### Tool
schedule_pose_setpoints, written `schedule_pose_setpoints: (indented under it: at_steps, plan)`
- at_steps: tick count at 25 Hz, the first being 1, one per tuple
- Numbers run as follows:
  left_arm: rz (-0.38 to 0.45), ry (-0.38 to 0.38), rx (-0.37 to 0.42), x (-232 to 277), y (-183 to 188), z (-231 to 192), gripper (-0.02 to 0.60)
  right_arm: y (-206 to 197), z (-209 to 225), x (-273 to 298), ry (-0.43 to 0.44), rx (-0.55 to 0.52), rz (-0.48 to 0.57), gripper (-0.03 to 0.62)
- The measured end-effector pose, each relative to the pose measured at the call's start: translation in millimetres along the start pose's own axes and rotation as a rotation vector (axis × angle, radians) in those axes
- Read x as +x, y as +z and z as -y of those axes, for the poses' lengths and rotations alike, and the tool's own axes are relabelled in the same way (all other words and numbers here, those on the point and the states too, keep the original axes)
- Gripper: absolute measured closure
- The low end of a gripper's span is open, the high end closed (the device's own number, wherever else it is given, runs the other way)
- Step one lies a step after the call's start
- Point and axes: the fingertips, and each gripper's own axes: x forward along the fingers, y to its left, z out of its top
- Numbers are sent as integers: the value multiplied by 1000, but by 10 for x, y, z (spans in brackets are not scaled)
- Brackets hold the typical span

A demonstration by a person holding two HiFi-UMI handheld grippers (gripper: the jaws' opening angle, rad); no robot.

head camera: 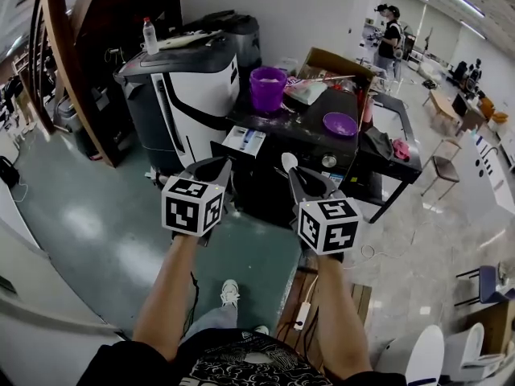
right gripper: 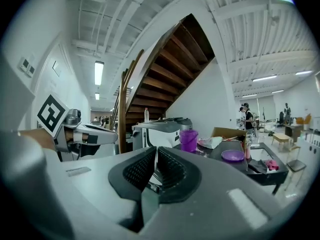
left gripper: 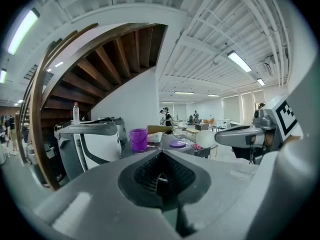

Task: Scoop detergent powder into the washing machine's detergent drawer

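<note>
Both grippers hang in the air in front of a dark machine (head camera: pixel 310 131) that has a knob on its front. A white and blue detergent drawer (head camera: pixel 241 141) stands pulled out at the machine's front left. On top stands a purple bucket (head camera: pixel 268 87); its contents are hidden. My left gripper (head camera: pixel 224 164) (left gripper: pixel 161 156) is shut and empty. My right gripper (head camera: pixel 291 172) (right gripper: pixel 156 151) is shut on a white scoop (head camera: pixel 288 161), whose round bowl (left gripper: pixel 205 138) sticks out past the tips. Both grippers are short of the drawer.
A purple bowl (head camera: pixel 339 124), a cardboard box (head camera: pixel 334 63) and a pink cloth (head camera: pixel 400 147) lie on the dark top. A grey and white appliance (head camera: pixel 189 83) with a bottle (head camera: pixel 150 37) stands to the left, under wooden stairs (head camera: pixel 64 63). A power strip (head camera: pixel 303 312) lies on the floor.
</note>
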Motion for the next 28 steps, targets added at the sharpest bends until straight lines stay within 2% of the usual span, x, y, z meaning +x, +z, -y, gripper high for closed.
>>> schedule_pose_setpoints:
  at_steps: [13,28]
  plan:
    - [-12,-18,-6,654,34,-309,581,-28,342,607,-3,8,-20,559]
    - [-30,-68,-25,1619,231,-1124,581,188,678,1722,-34,0,-66,559]
